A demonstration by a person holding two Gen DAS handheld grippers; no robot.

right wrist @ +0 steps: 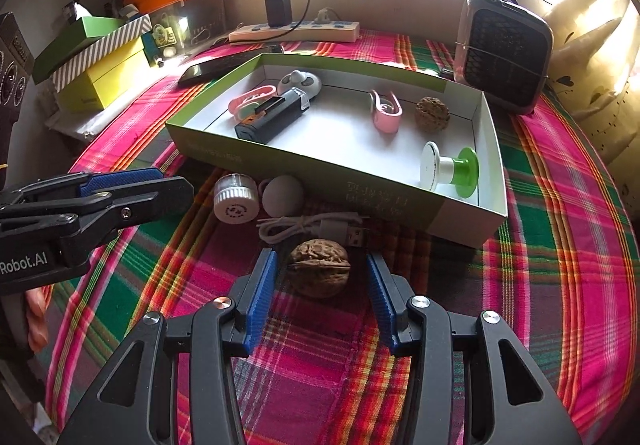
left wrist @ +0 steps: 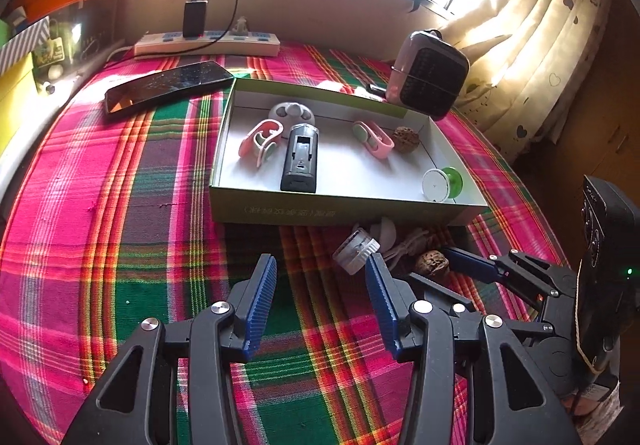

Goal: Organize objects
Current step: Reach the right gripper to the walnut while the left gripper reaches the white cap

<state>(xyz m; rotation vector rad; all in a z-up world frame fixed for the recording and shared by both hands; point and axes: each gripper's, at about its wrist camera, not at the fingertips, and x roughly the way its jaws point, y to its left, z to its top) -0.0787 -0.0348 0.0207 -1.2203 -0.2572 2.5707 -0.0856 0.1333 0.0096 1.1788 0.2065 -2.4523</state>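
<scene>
A shallow cardboard box [left wrist: 340, 205] [right wrist: 320, 165] on the plaid cloth holds a black device [right wrist: 272, 115], two pink clips, a walnut [right wrist: 432, 113], a white-and-green spool [right wrist: 448, 169] and a white round piece. In front of the box lie a clear capped jar [right wrist: 236, 197], a grey ball [right wrist: 283, 195], a white USB cable [right wrist: 316, 227] and a second walnut [right wrist: 319, 277] [left wrist: 431, 263]. My right gripper [right wrist: 320, 257] is open, a finger on each side of this walnut with small gaps. My left gripper [left wrist: 320, 261] is open over bare cloth, just left of the jar [left wrist: 354, 251].
A cracked phone [left wrist: 168, 85] lies left of the box, with a power strip [left wrist: 206, 43] and charger by the wall. A small fan-like unit [right wrist: 504, 57] stands at the back right. Stacked boxes [right wrist: 100, 61] line the left edge. A curtain [left wrist: 540, 25] hangs on the right.
</scene>
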